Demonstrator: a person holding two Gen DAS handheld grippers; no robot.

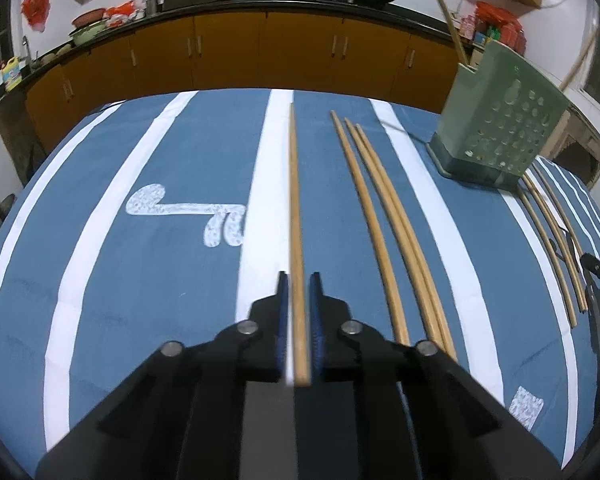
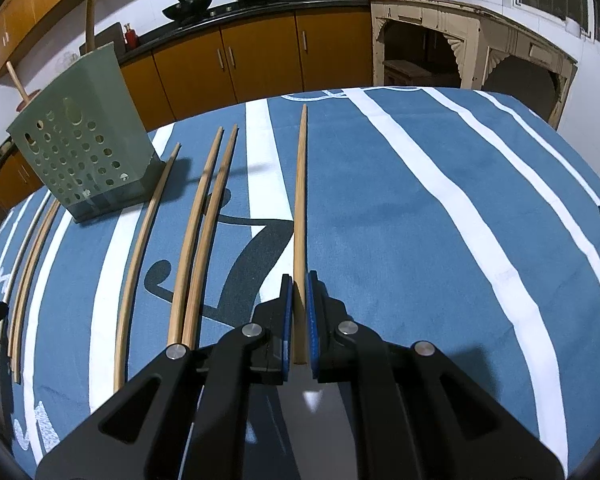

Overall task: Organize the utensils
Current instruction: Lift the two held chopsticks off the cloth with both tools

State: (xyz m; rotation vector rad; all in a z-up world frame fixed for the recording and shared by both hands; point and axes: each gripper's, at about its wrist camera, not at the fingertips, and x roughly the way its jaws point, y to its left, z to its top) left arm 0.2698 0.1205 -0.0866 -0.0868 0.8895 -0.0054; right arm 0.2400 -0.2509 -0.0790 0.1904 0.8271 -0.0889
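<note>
My left gripper (image 1: 299, 276) is shut on a wooden chopstick (image 1: 294, 200) that points forward over the blue striped cloth. My right gripper (image 2: 299, 276) is shut on another wooden chopstick (image 2: 300, 200), also pointing forward. A green perforated utensil holder (image 1: 500, 120) stands at the right in the left wrist view and at the left in the right wrist view (image 2: 84, 148), with chopsticks standing in it. Three loose chopsticks (image 1: 384, 216) lie right of my left gripper. Three more (image 2: 196, 240) lie left of my right gripper.
The table is covered by a blue cloth with white stripes (image 1: 140, 280). More chopsticks (image 1: 552, 232) lie past the holder. Orange kitchen cabinets (image 1: 260, 48) with woks on the counter stand behind the table. A white arched stand (image 2: 460, 52) is at the back right.
</note>
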